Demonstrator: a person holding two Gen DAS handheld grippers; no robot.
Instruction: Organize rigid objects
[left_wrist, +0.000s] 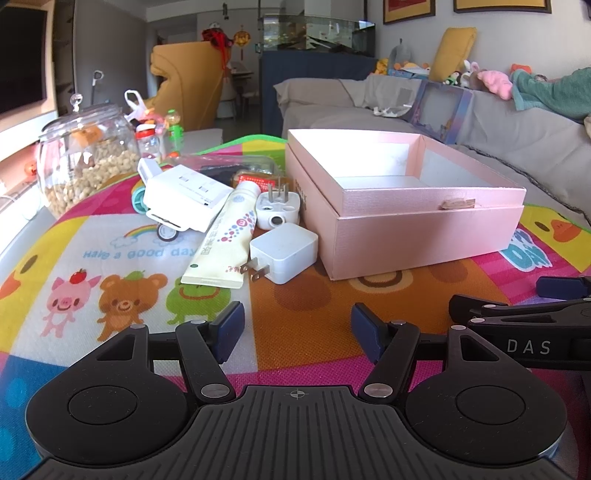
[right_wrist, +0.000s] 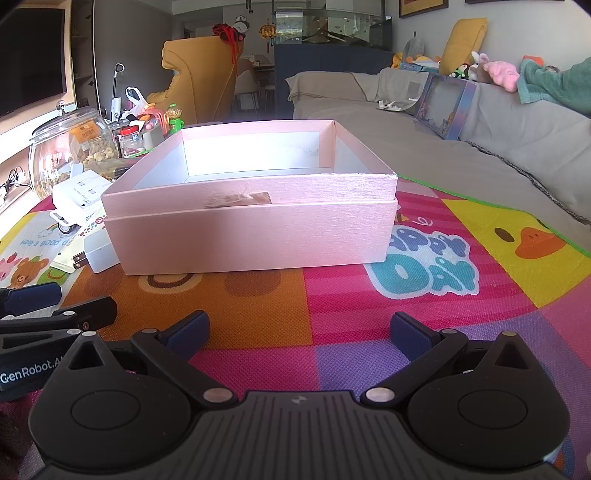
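Observation:
An open pink box (left_wrist: 424, 229) stands on the colourful play mat; its inside looks empty, and it fills the middle of the right wrist view (right_wrist: 251, 236). Left of it lie a white square charger (left_wrist: 284, 251), a white round three-pin plug (left_wrist: 275, 210), a cream tube (left_wrist: 225, 236), and a white power strip (left_wrist: 184, 195) resting on a small toy cart. My left gripper (left_wrist: 297, 332) is open and empty, near the mat in front of the charger. My right gripper (right_wrist: 299, 332) is open and empty in front of the box.
A glass jar of nuts (left_wrist: 81, 162) and small bottles (left_wrist: 151, 140) stand at the mat's far left. A grey sofa (right_wrist: 480, 155) with toys runs along the right. The right gripper shows at the left wrist view's right edge (left_wrist: 535, 325).

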